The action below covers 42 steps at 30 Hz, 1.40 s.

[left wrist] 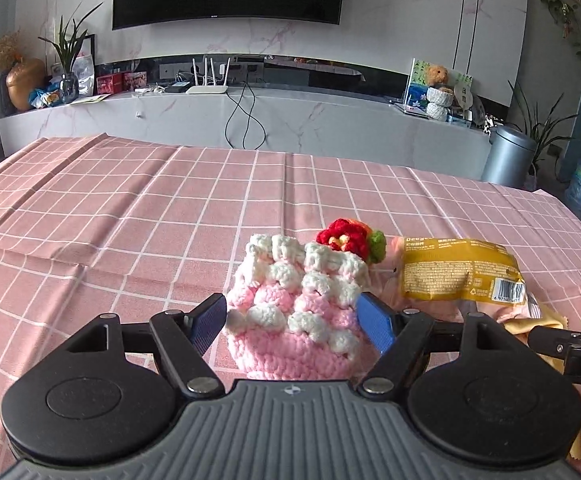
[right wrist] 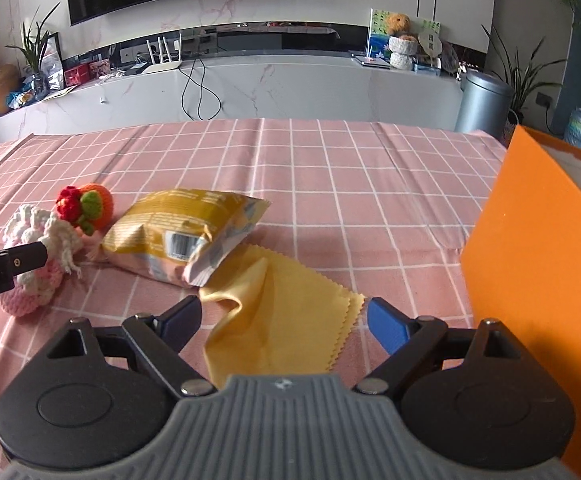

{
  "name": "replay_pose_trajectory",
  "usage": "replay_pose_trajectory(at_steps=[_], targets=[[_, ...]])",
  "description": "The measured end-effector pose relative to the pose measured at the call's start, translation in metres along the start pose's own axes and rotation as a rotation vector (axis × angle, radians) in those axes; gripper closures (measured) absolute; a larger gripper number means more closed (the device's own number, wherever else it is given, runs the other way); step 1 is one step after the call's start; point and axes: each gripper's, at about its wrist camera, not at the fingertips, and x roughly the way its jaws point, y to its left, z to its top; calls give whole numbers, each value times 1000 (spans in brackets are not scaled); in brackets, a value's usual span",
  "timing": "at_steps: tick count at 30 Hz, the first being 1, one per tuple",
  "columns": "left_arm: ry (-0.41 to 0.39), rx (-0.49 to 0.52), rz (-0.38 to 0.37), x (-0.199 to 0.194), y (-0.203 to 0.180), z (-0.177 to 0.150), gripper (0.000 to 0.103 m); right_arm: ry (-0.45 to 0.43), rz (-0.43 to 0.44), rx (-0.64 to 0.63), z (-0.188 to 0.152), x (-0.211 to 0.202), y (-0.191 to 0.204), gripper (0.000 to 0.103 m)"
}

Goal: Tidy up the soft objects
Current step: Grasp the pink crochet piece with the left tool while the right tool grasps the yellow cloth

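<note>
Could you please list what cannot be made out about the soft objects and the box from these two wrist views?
- Orange box: right wrist view, cut off by the frame edge; its inside is not visible.
- Yellow cloth: near end hidden under the right gripper body.
- Pink crochet pouch: base hidden behind the left gripper body.
- Snack packet: print too small to read.

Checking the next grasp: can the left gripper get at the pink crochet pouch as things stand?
Probably yes: the left gripper stands open with the pink crochet pouch between its pads, nothing in between.
</note>
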Motion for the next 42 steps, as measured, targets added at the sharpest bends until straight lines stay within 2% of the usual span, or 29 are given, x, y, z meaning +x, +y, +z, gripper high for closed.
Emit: replay_pose_trajectory(at_steps=[2,3,6,7,9,11,12,13,17,25,31,42], targets=[[9,-7,-8,3,1,-1,14,22,11,15,-1,5,-3,18],[9,-6,-6,4,1,-1,14,32,20,20,-2,7,-4,28],[19,-3,-9,5,-2,0,27,33,16,-14,-5,7,0,44],[22,-2,-16,5,-2,0,34,27,15,-30,-6,6,2,56],[23,6,-15,4,-4,1,43,23,6,-52,-7,3,4,72],[26,21,-8,2,-6,1,56,25,11,-59,-7,2,4,83],[26,27,-4,0,-7,1,60,29,11,-59,-6,1,4,96],[28,33,-3,-1,-9,1,65,34,11,-55,-6,0,3,101],[26,31,-11,-11,-11,0,71,41,47,-26,-9,-11,-1,102],[7,-9,-55,-50,-18,-12,73,2,106,-23,-17,-50,-4,103],[-23,-36,-96,-87,-28,-18,73,-54,154,-27,-18,-88,-10,103],[-109,-7,-152,-147,-58,-15,73,-173,183,-15,-23,-156,-31,103]])
